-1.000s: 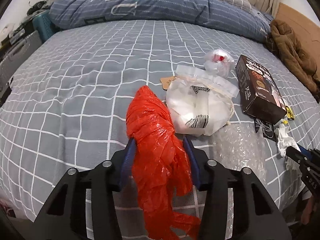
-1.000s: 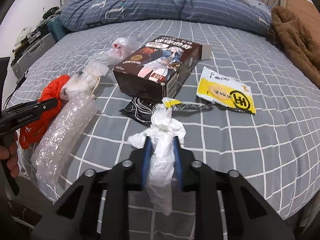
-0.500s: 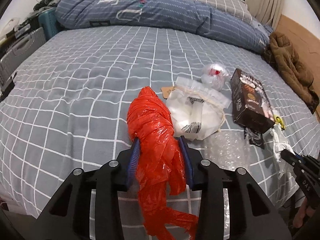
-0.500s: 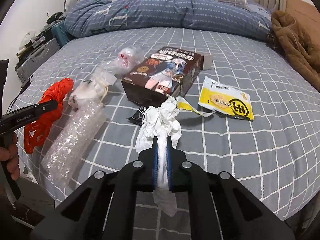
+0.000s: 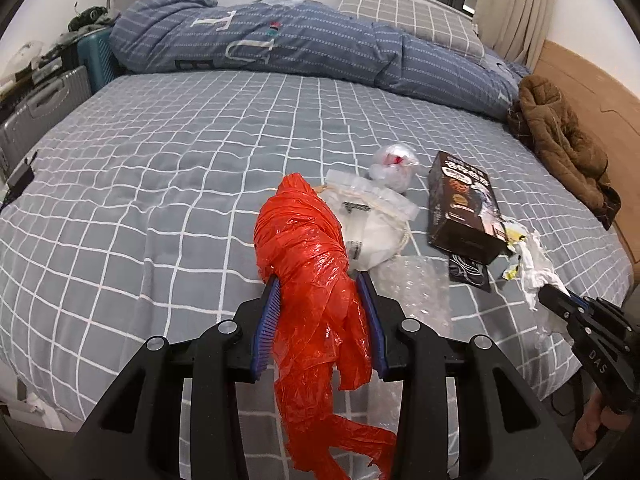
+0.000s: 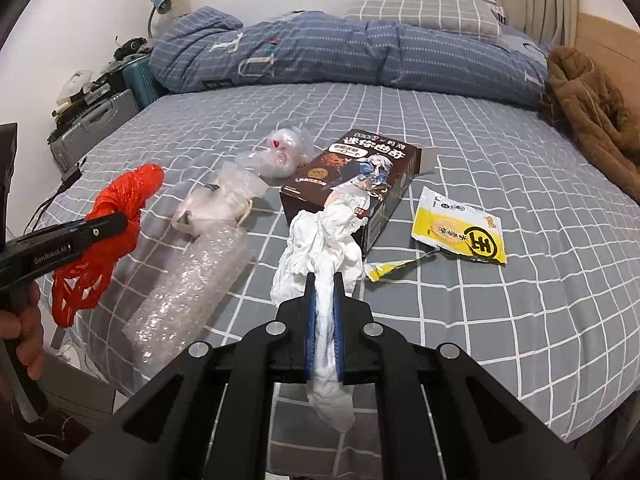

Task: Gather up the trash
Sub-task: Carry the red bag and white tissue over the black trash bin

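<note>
Pinched between the left gripper's [image 5: 322,308] fingers, a crumpled red plastic bag [image 5: 308,248] is held above the bed [image 5: 160,168]. A white tissue wad [image 6: 320,240] is clamped in the right gripper's [image 6: 323,280] nearly touching fingers, near a dark snack box [image 6: 360,176].

Clamped in the left gripper [image 5: 322,300], with its blue pads [image 5: 266,324], is a glossy orange-red plastic bag [image 5: 308,256]. The right gripper [image 6: 324,292] pinches white crumpled tissue [image 6: 320,240]. Beyond it lie a dark brown snack box [image 6: 352,176] and a yellow-and-white wrapper [image 6: 460,228] on the grey bedsheet [image 5: 160,168] with its white grid.
</note>
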### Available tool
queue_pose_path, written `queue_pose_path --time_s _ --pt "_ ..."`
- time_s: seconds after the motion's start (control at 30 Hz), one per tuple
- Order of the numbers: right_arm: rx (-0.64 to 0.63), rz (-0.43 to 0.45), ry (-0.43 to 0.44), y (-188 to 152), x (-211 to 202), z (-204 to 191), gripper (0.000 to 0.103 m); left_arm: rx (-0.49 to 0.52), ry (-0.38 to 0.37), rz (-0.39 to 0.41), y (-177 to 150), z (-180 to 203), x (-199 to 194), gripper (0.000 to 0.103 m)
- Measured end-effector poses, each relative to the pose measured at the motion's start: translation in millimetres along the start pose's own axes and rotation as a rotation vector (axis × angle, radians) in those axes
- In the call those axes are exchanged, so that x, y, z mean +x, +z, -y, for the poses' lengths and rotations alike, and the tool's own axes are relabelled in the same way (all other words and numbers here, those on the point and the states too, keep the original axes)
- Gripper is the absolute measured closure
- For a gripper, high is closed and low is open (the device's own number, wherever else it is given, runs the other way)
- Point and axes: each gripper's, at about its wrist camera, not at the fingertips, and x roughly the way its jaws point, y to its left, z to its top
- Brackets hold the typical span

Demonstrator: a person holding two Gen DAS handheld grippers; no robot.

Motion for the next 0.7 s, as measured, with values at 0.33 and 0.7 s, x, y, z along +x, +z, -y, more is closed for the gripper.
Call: queue_pose_path --time_s 0.33,0.7 --pt "0.014 0.018 0.025 -10.6 -18.8 -6.5 0.096 0.006 -0.019 0.005 -16.0 10.7 -17.7 0.066" --pt "-0.006 0.031 0.026 -25.0 -46.8 -17.6 0.096 -0.003 -0.036 0.005 -36.7 19.5 -40.2 0.066"
